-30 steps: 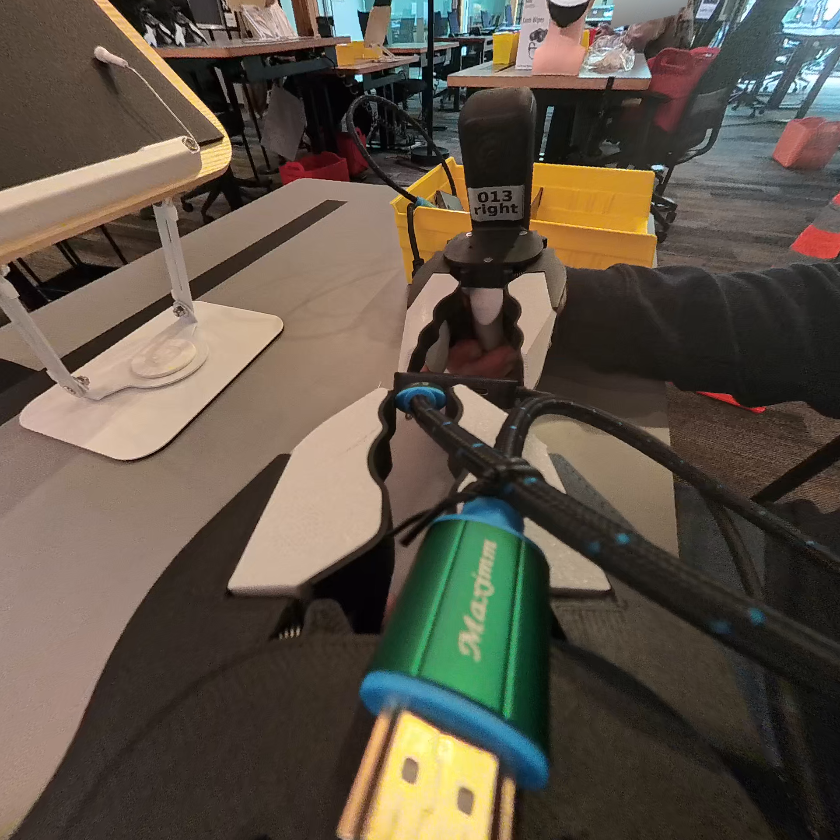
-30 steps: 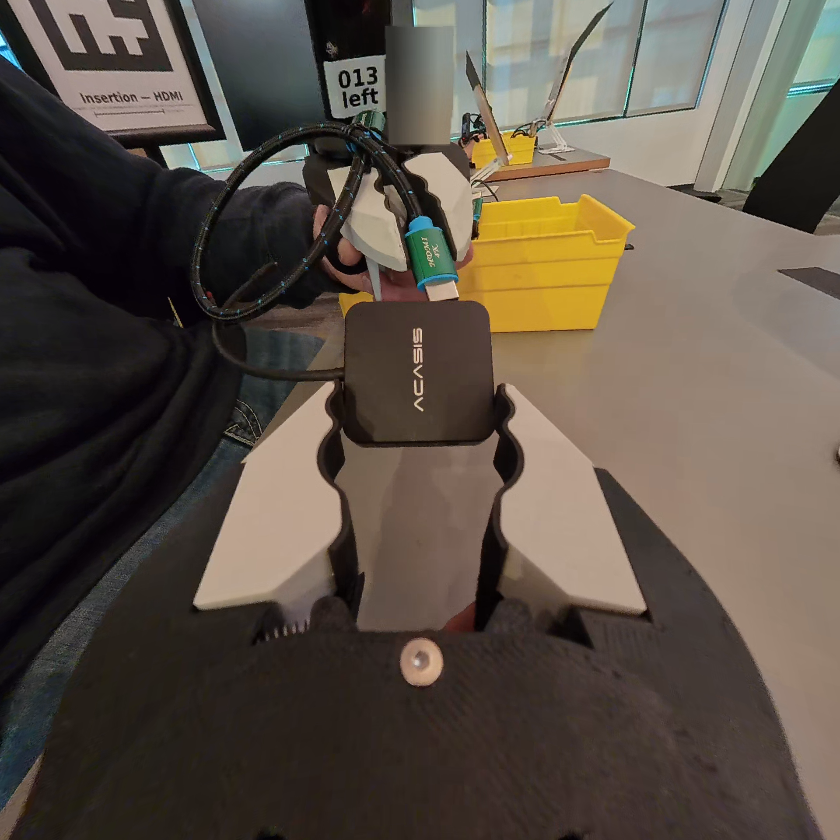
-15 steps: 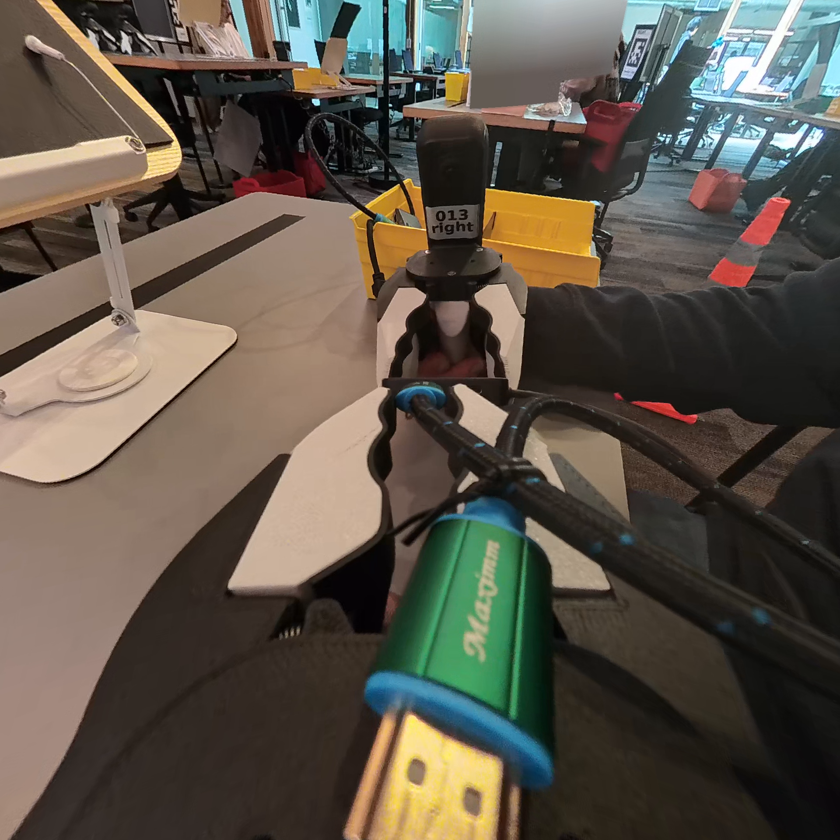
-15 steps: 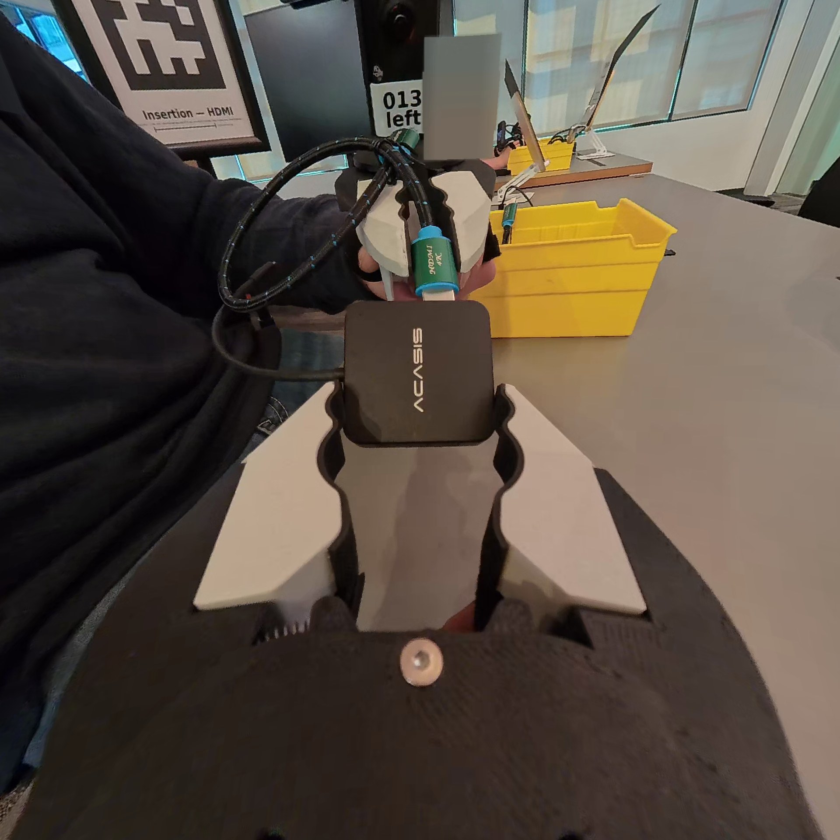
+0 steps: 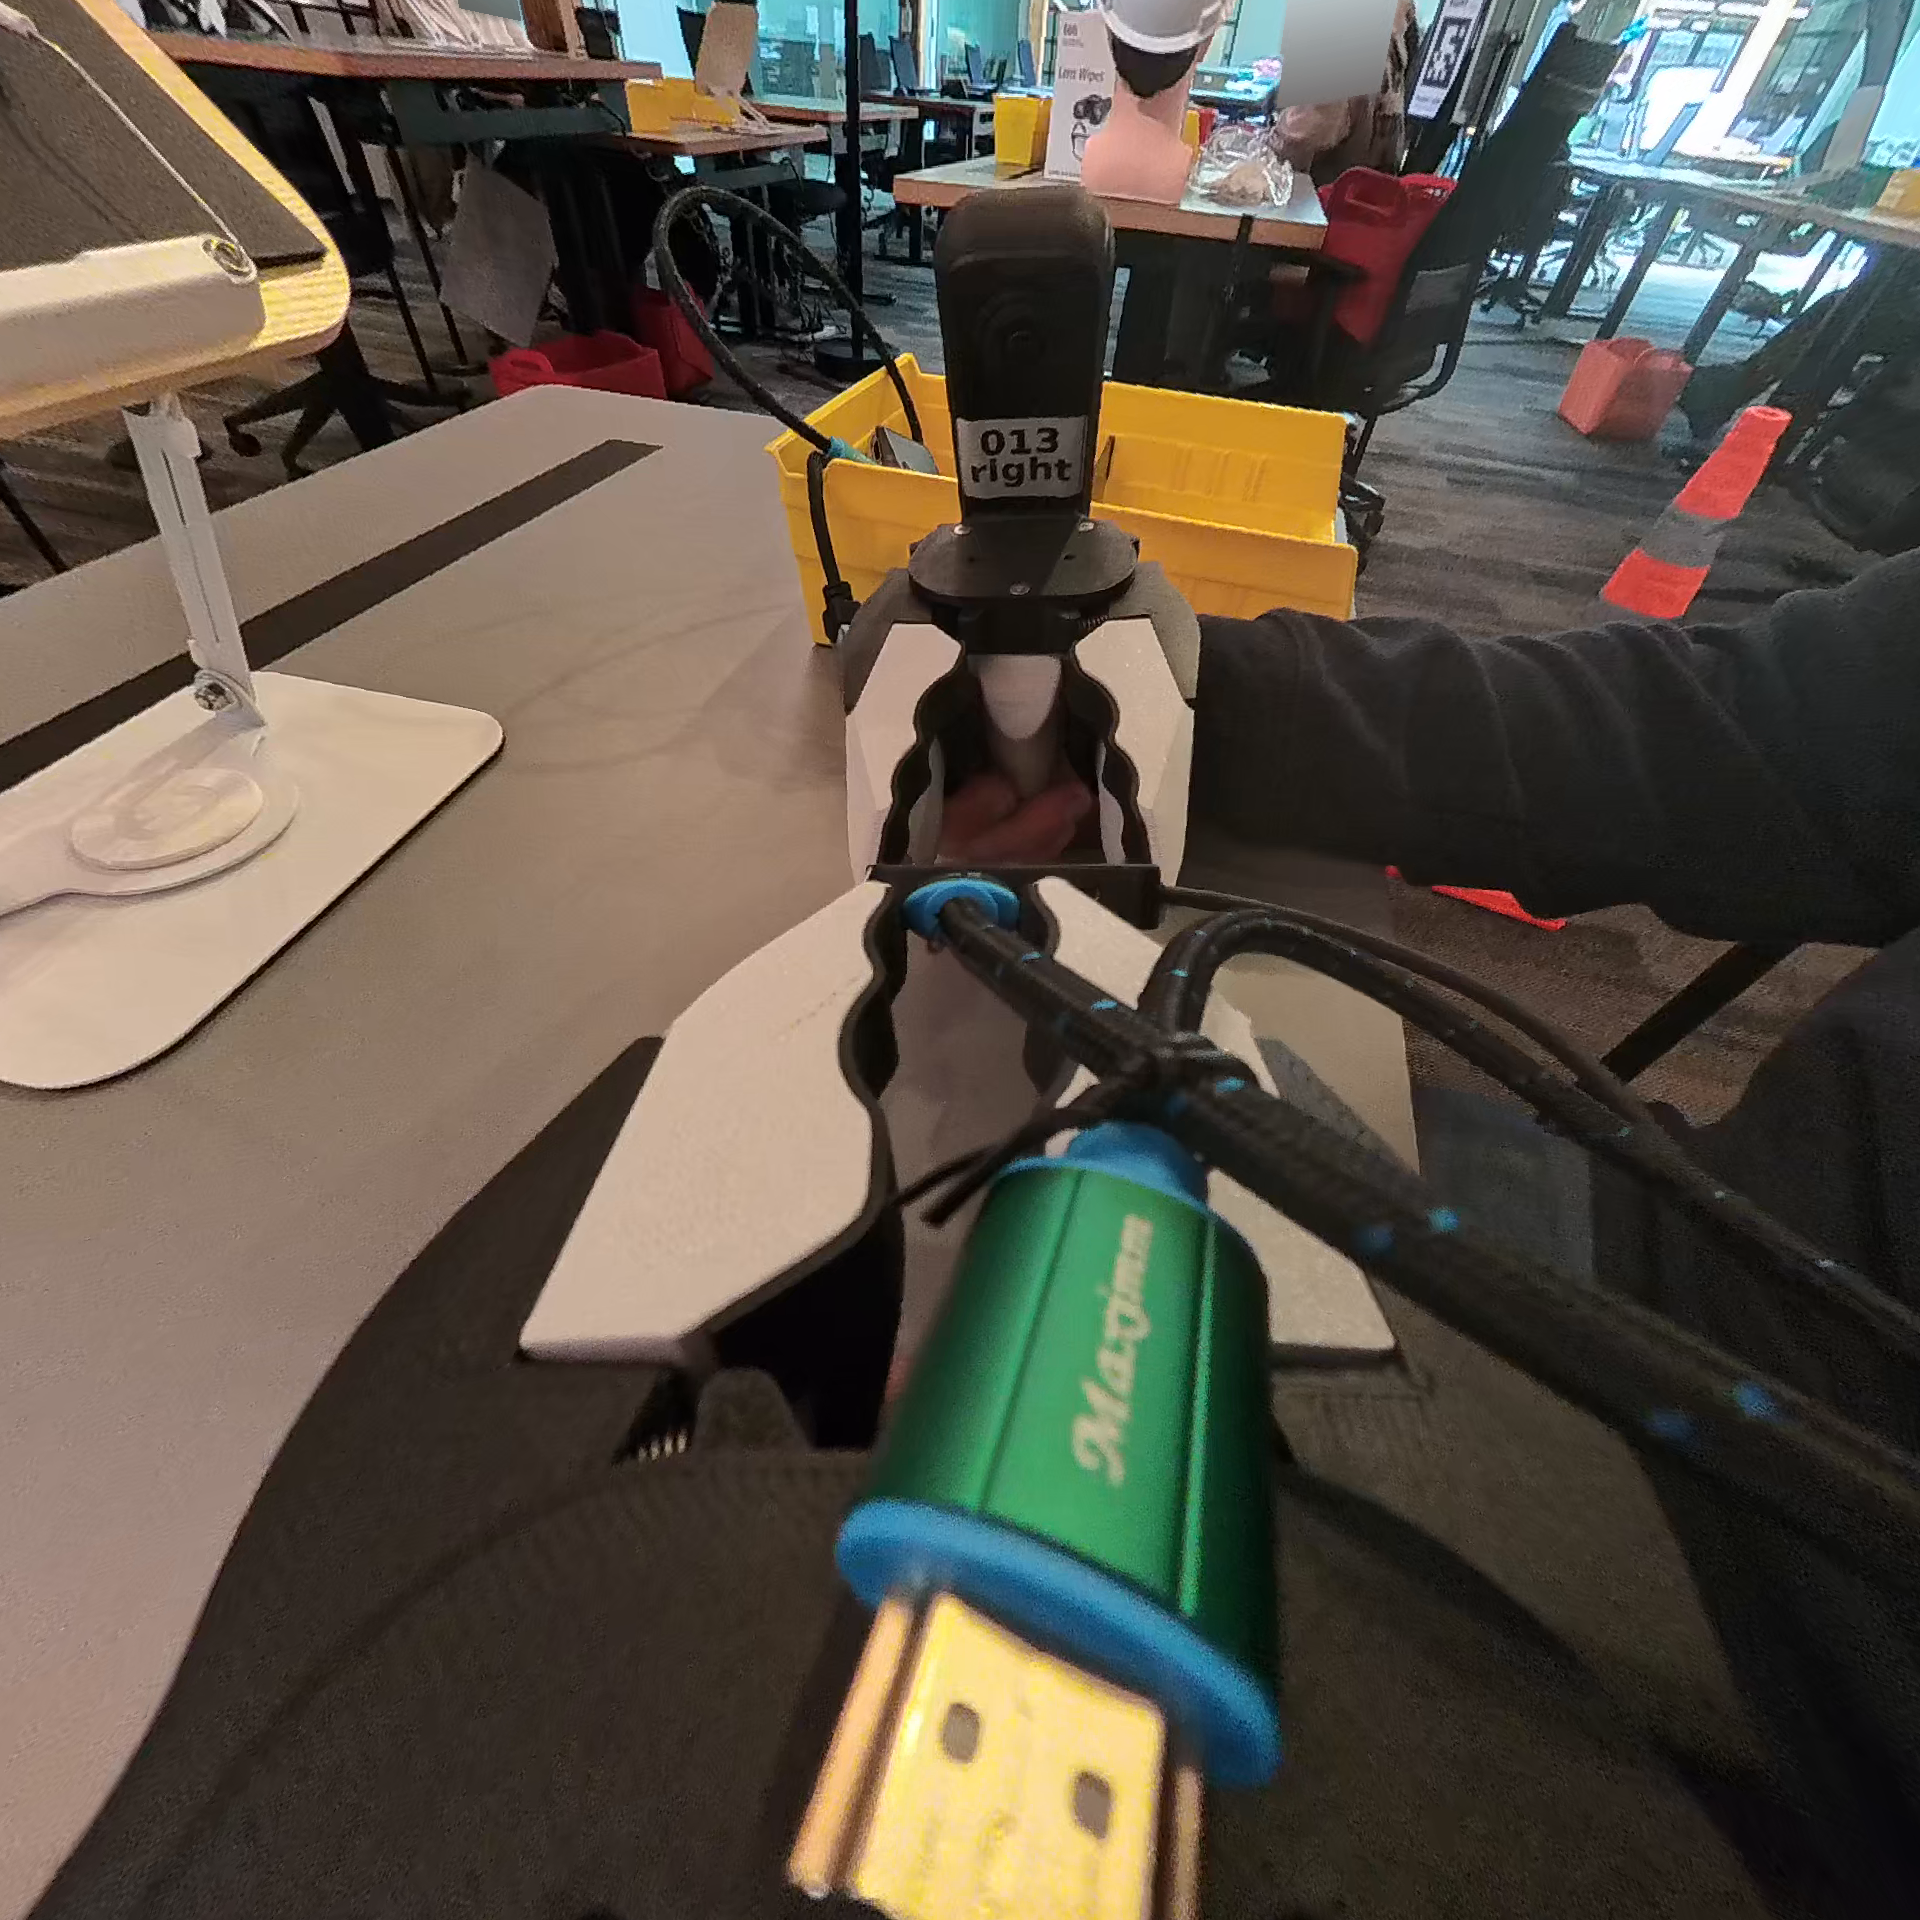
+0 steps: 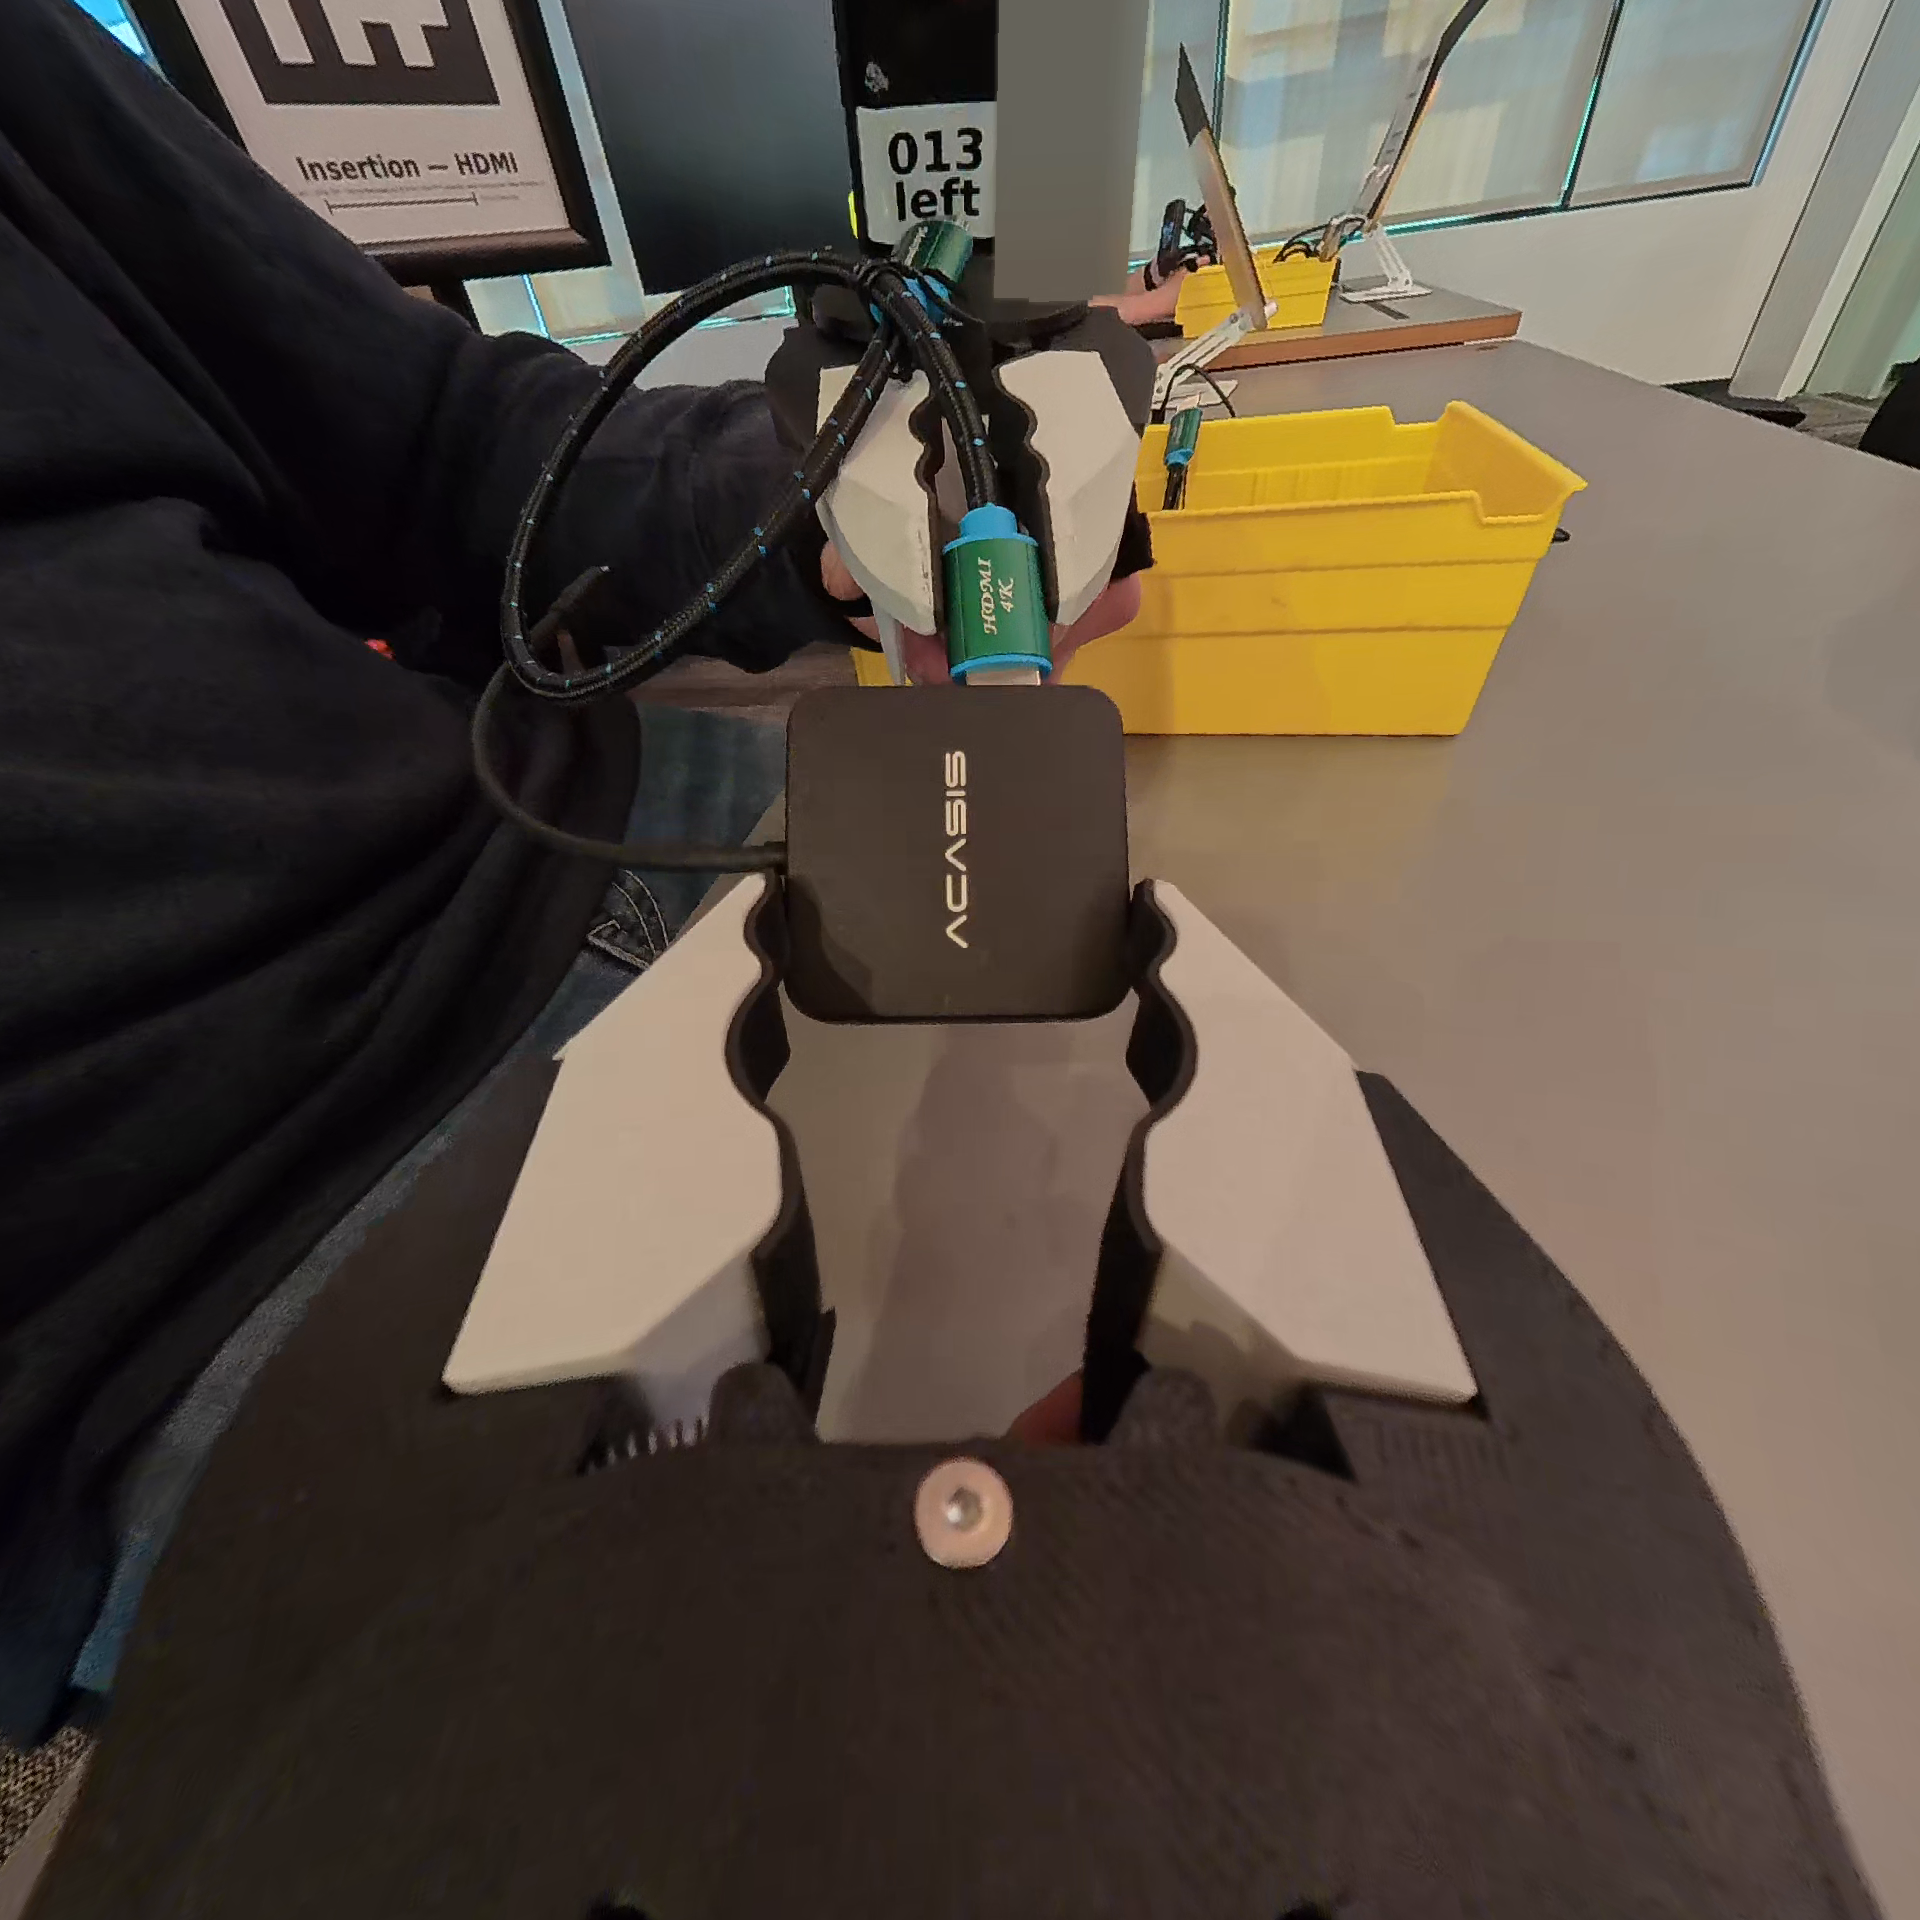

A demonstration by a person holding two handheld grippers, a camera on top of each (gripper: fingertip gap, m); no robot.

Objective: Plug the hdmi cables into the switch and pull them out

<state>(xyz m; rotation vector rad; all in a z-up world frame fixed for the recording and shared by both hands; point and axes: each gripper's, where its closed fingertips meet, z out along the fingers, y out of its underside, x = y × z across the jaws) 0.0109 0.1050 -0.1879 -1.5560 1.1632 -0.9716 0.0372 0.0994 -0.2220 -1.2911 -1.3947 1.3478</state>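
right hand-held gripper [image 6: 956, 935] clenched on flat black square hdmi switch [image 6: 954, 854], held above grey surface [image 6: 1558, 935]. left hand-held gripper [image 6: 961, 582] grasping green metal hdmi plug with blue collars [image 6: 992, 608] on the black braided cable with blue flecks [image 6: 675, 436]; plug's metal tip at the switch's far edge, depth of insertion can't tell. do it well: keep plug square to the port, push straight along the cable axis, brace the switch, don't let the looped cable or spare green plug [image 5: 1081, 1455] tug sideways. yellow plastic bin [image 6: 1330, 582] behind.
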